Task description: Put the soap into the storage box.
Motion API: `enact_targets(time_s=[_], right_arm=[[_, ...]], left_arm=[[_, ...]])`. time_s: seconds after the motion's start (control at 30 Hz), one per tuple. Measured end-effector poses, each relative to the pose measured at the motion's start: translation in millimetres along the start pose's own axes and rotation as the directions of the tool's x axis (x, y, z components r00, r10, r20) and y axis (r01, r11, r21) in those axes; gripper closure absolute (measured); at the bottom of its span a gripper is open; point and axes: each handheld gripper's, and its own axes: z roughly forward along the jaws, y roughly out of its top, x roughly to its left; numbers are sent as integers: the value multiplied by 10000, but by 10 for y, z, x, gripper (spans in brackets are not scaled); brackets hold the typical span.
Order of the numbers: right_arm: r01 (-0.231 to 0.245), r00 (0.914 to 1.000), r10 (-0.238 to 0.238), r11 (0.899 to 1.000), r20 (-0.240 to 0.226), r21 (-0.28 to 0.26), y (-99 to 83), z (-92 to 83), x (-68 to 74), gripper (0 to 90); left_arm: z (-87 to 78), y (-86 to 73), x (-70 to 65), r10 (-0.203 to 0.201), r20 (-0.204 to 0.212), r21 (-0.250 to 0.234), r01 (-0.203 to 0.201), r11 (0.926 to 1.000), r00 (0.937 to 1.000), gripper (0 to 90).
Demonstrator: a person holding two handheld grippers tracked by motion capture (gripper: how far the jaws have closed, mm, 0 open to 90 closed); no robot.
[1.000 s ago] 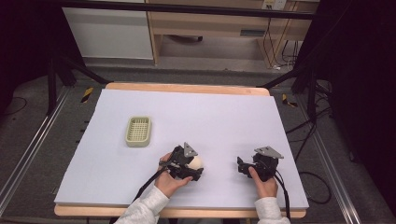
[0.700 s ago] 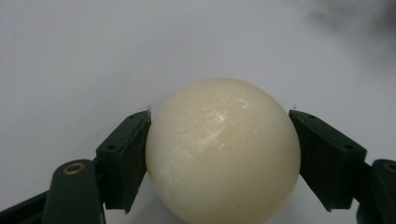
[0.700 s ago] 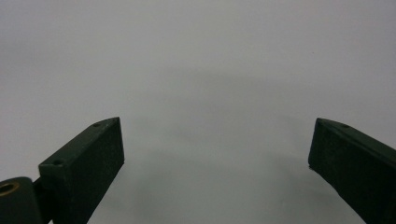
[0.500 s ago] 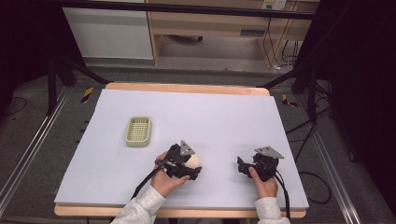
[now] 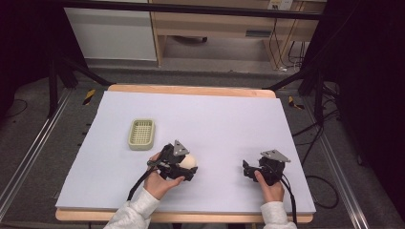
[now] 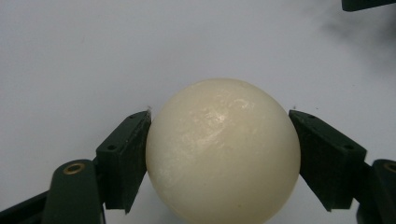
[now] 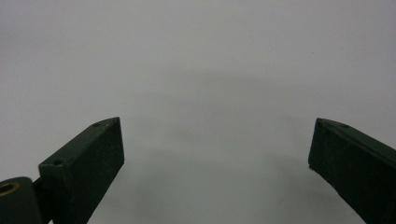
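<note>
A cream ball [image 5: 190, 161] is near the table's front, left of centre. My left gripper [image 5: 185, 165] is shut on it. In the left gripper view the ball [image 6: 223, 149] is clamped between the two black jaws of the left gripper [image 6: 219, 114], one against each side. I cannot tell whether it rests on the sheet or hangs just above it. At the front right, my right gripper [image 5: 248, 170] is low over the sheet. In its own view the right gripper [image 7: 217, 123] is open, with bare white surface between the jaws.
A pale green slotted basket [image 5: 142, 134] lies on the white sheet [image 5: 215, 119], left of centre and just beyond the left gripper. The table's wooden front edge [image 5: 191, 217] is close behind both hands. Stand legs and cables flank the table.
My left gripper, still holding the ball, has shifted slightly left and away from the person. The right gripper has stayed in place.
</note>
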Motion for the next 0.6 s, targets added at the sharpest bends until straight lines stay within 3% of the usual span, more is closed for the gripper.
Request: enact_targets(time_s=[0.6], right_arm=[[-43,10000,43,10000,-1,5,1,1,1,39]], left_arm=[[-204,-44,257,-394,-457,-263,382,9989,9982,240]])
